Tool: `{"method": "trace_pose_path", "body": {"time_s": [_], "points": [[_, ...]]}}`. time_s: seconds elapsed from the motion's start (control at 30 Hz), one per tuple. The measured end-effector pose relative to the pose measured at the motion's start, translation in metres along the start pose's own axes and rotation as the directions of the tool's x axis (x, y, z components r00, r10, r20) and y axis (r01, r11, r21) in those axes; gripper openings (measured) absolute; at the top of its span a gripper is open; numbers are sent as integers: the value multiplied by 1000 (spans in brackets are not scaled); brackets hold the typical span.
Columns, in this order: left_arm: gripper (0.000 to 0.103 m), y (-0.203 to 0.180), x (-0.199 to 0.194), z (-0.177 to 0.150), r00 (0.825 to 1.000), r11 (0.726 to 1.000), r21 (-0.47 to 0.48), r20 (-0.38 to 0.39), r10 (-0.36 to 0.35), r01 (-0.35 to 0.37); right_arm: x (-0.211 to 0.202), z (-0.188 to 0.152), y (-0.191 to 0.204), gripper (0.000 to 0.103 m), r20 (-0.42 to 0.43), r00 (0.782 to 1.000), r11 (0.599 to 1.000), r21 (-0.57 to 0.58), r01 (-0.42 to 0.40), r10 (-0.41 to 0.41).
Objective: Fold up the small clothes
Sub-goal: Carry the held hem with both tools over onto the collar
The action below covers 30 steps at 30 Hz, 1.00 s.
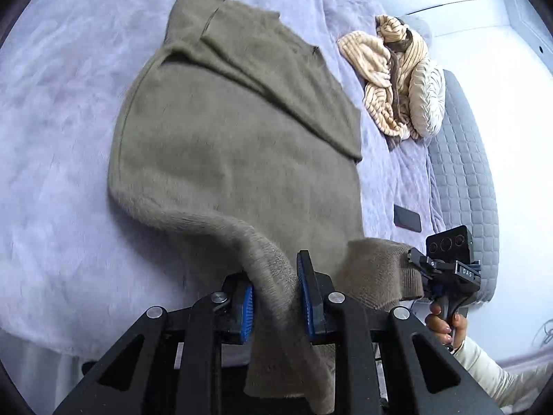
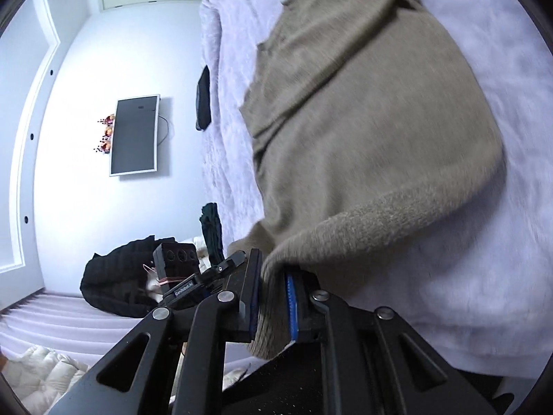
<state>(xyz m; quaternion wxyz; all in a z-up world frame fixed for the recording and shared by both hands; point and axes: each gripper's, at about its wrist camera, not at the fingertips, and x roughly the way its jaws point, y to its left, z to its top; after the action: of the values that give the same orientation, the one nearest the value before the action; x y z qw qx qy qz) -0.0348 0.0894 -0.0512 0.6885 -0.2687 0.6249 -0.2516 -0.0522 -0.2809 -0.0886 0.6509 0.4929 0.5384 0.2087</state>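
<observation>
An olive-brown knit sweater [image 1: 228, 131] lies spread on a pale lilac blanket [image 1: 58, 138], its sleeves folded across the body. My left gripper [image 1: 274, 297] is shut on the sweater's ribbed bottom hem, which hangs down between the blue pads. My right gripper [image 2: 271, 306] is shut on the same hem at the other corner and lifts it off the blanket [image 2: 484, 259]; the sweater [image 2: 363, 110] stretches away from it. The right gripper also shows in the left wrist view [image 1: 420, 269], gripping the hem. The left gripper's body shows in the right wrist view [image 2: 193, 276].
A beige striped garment and a cream pillow [image 1: 397, 76] lie at the far side of the bed. A dark phone [image 1: 408, 218] lies on the blanket near a grey quilted edge [image 1: 463, 159]. A black jacket [image 2: 117, 283], a wall screen [image 2: 134, 135] and a dark garment [image 2: 204, 100] show beyond the bed.
</observation>
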Motion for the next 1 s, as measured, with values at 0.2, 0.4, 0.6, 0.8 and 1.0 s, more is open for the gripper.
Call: {"method": "trace_pose_path", "body": {"time_s": [0.2, 0.4, 0.6, 0.8, 1.0], "points": [[23, 0, 13, 14, 997, 998, 11, -43, 61, -61, 13, 16, -15, 17, -154, 980, 991, 8, 131, -128], [24, 14, 37, -2, 978, 989, -22, -154, 140, -145, 26, 1, -59, 67, -218, 961, 968, 145, 205, -171], [64, 10, 30, 0, 966, 975, -30, -145, 214, -221, 28, -2, -43, 69, -169, 976, 978, 137, 160, -136], [65, 0, 24, -1, 966, 976, -14, -150, 211, -216, 55, 5, -30, 69, -153, 978, 978, 134, 161, -140], [65, -8, 52, -3, 935, 958, -7, -216, 280, -288, 75, 3, -36, 69, -134, 978, 963, 194, 187, -163]]}}
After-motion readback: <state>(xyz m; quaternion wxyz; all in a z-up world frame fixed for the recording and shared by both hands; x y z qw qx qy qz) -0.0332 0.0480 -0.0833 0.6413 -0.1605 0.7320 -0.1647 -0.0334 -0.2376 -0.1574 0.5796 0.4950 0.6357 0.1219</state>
